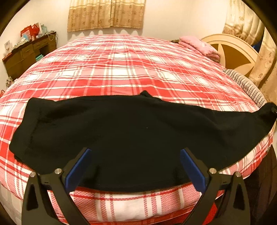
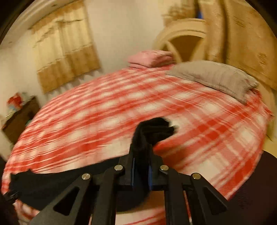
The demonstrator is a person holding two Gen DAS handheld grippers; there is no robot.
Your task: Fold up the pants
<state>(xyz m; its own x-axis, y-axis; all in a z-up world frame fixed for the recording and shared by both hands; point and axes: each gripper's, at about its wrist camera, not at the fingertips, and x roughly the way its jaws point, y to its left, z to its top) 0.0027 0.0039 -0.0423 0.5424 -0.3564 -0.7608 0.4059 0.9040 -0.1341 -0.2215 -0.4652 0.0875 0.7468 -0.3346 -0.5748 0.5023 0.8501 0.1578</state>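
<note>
Black pants [image 1: 131, 131] lie spread across the near part of a red and white plaid bed [image 1: 121, 69]. My left gripper [image 1: 135, 152] is open, its blue pads wide apart just above the pants' near edge, holding nothing. My right gripper [image 2: 141, 155] is shut on a bunched end of the pants [image 2: 152, 129], lifted above the bed [image 2: 103, 107]; the rest of the cloth trails down to the left [image 2: 43, 183]. The right wrist view is blurred by motion.
A pink folded blanket [image 1: 199, 45] and a round cream headboard [image 1: 237, 53] are at the far right. A grey pillow [image 2: 214, 77] lies near the headboard. A brown dresser [image 1: 27, 53] with clutter stands at the left wall. Curtains [image 1: 105, 13] hang behind.
</note>
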